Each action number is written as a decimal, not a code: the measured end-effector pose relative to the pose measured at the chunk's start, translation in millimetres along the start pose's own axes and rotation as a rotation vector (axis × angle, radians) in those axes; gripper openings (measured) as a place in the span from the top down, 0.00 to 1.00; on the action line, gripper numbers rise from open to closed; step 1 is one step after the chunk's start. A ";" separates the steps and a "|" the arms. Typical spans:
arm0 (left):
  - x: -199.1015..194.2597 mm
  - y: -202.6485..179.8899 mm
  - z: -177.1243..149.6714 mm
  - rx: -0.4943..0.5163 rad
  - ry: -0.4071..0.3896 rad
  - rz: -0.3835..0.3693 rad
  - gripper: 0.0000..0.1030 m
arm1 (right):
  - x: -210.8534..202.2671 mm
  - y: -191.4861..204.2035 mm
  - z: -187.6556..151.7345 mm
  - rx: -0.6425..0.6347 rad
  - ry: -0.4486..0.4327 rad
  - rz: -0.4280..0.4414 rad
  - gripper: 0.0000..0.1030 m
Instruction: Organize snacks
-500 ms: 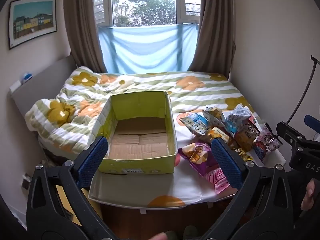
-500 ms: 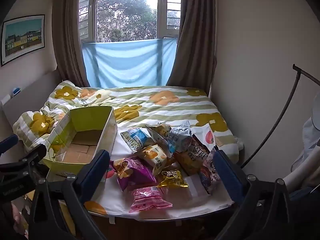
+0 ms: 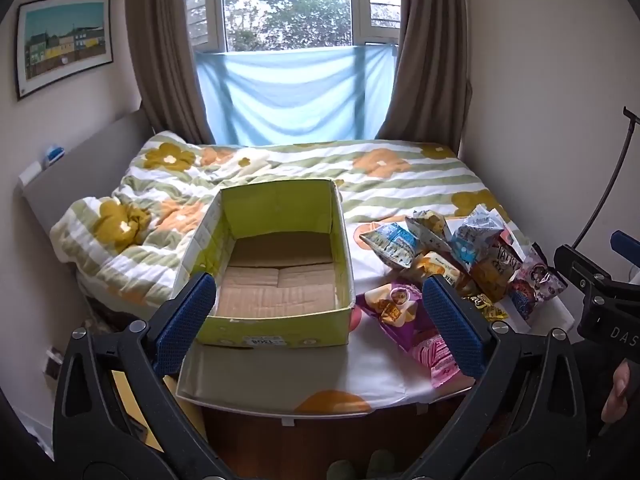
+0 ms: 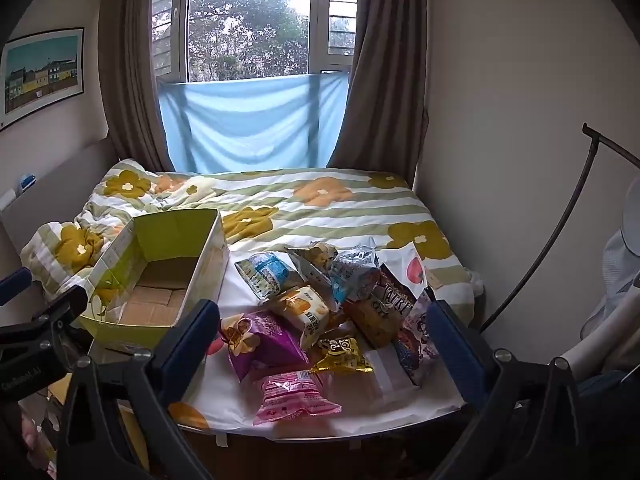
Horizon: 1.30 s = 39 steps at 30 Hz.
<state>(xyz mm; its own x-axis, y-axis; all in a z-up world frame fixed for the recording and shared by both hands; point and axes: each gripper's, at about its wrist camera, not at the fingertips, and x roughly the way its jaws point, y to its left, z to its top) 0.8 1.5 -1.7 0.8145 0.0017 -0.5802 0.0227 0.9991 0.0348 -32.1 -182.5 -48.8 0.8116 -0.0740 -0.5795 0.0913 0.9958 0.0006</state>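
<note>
Box: We see a green box (image 3: 276, 276) on the white board (image 3: 372, 372) at the foot of the bed (image 3: 400, 184). It is open on top. Only its brown cardboard floor shows inside. No snack is in it.

Snacks: All the snack bags (image 4: 332, 308) lie in one messy pile on the board, just to the right of the box. They lean on each other and touch.

Near bags: The pink bag (image 4: 294, 396) sits closest to the board's front edge. The purple bag (image 4: 264, 340) is right behind it and close to the box. A small yellow bag (image 4: 340, 354) lies beside them.

Far bags: A blue and white bag (image 4: 266, 274) and some silver ones are at the back of the pile.

Left gripper (image 3: 320, 320): Its two blue fingers are spread wide. They hold nothing. It hangs in front of the box.

Right gripper (image 4: 320, 340): Its fingers are spread wide too, with nothing between them. It looks at the pile.

Done: We think nothing is sorted yet.

Left to do: We think every bag has to go into the box, one at a time. The pink or purple bag looks easiest to take first.
</note>
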 end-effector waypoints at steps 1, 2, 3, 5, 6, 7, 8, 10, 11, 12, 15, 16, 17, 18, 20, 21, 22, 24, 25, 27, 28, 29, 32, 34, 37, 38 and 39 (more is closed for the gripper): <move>-0.2 -0.1 0.0 -0.001 -0.001 -0.001 0.00 | 0.0 -0.2 -0.4 0.000 0.000 0.001 0.00; -0.8 -0.1 -0.3 -0.001 -0.002 -0.002 0.00 | -0.3 0.4 -0.5 -0.001 -0.001 0.001 0.00; -1.2 -0.2 -0.3 -0.001 -0.003 -0.001 0.00 | -0.8 0.7 -0.6 -0.002 -0.003 0.002 0.00; -1.8 -0.5 -0.4 0.000 -0.004 0.000 0.00 | -1.5 1.0 -1.1 -0.004 -0.007 0.003 0.00; -1.5 -1.1 -0.1 0.000 -0.004 -0.001 0.00 | -1.9 1.2 -1.0 -0.005 -0.009 0.003 0.00; -1.3 -2.1 0.1 0.000 -0.003 0.000 0.00 | -2.1 1.6 -0.7 -0.006 -0.009 0.003 0.00; -1.7 -2.7 0.2 0.000 -0.002 -0.002 0.00 | -2.2 1.9 -0.9 -0.006 -0.010 0.003 0.00; -2.8 -4.4 0.0 0.002 -0.001 -0.003 0.00 | -2.1 1.2 0.4 -0.005 -0.008 0.004 0.00; -3.1 -5.0 -0.1 0.003 -0.001 -0.003 0.00 | -2.3 1.5 0.4 -0.006 -0.008 0.004 0.00; -3.5 -5.5 -0.1 0.004 -0.001 -0.004 0.00 | -2.3 1.7 0.4 -0.006 -0.008 0.003 0.00; -4.6 -6.1 -0.4 0.004 -0.001 -0.007 0.00 | -2.1 1.2 0.5 -0.005 -0.007 0.005 0.00; -4.7 -6.2 -0.4 0.004 -0.001 -0.007 0.00 | -1.8 0.2 0.4 -0.006 -0.006 0.007 0.00; -5.4 -6.4 -0.7 0.005 -0.001 -0.008 0.00 | -1.8 0.3 0.4 -0.006 -0.006 0.007 0.00; -6.0 -7.0 -0.8 0.007 -0.001 -0.008 0.00 | -1.8 0.2 0.3 -0.006 -0.006 0.008 0.00; -6.0 -7.1 -0.3 0.006 0.000 -0.010 0.00 | -2.0 0.5 0.2 -0.006 -0.007 0.007 0.00; -6.3 -7.2 -0.4 0.005 0.000 -0.011 0.00 | -1.9 0.5 0.4 -0.006 -0.006 0.007 0.00; -6.0 -6.6 -0.2 0.005 0.000 -0.011 0.00 | -1.9 0.7 0.3 -0.006 -0.006 0.007 0.00; -6.2 -6.9 -0.3 0.005 0.000 -0.011 0.00 | -2.0 0.6 0.2 -0.005 -0.005 0.007 0.00; -6.3 -6.9 -0.4 0.004 0.000 -0.011 0.00 | -2.1 0.7 0.2 -0.005 -0.005 0.007 0.00; -6.2 -7.4 -0.9 0.004 -0.001 -0.012 0.00 | -2.3 1.1 0.2 -0.005 -0.005 0.008 0.00; -6.2 -7.6 -1.2 0.004 -0.001 -0.011 0.00 | -2.2 1.1 0.1 -0.007 -0.006 0.007 0.00; -6.2 -7.6 -1.2 0.004 0.000 -0.012 0.00 | -2.3 1.0 0.0 -0.006 -0.006 0.007 0.00; -6.7 -8.2 -2.1 0.003 0.000 -0.012 0.00 | -2.8 1.5 -0.5 -0.007 -0.006 0.008 0.00; -7.0 -8.4 -2.3 0.003 0.000 -0.013 0.00 | -2.8 1.3 -0.3 -0.006 -0.006 0.008 0.00; -7.4 -8.9 -2.6 0.002 0.000 -0.014 0.00 | -2.8 1.2 -0.1 -0.006 -0.006 0.007 0.00; -7.5 -8.9 -2.7 0.002 0.000 -0.015 0.00 | -2.9 1.3 -0.1 -0.005 -0.005 0.008 0.00; -7.9 -9.5 -2.9 0.001 -0.001 -0.015 0.00 | -2.9 1.3 0.0 -0.006 -0.005 0.008 0.00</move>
<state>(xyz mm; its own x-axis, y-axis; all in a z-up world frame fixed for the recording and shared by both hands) -7.5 -7.9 0.2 0.8146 -0.0135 -0.5798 0.0359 0.9990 0.0271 -34.3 -180.9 -47.1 0.8152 -0.0661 -0.5754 0.0814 0.9967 0.0007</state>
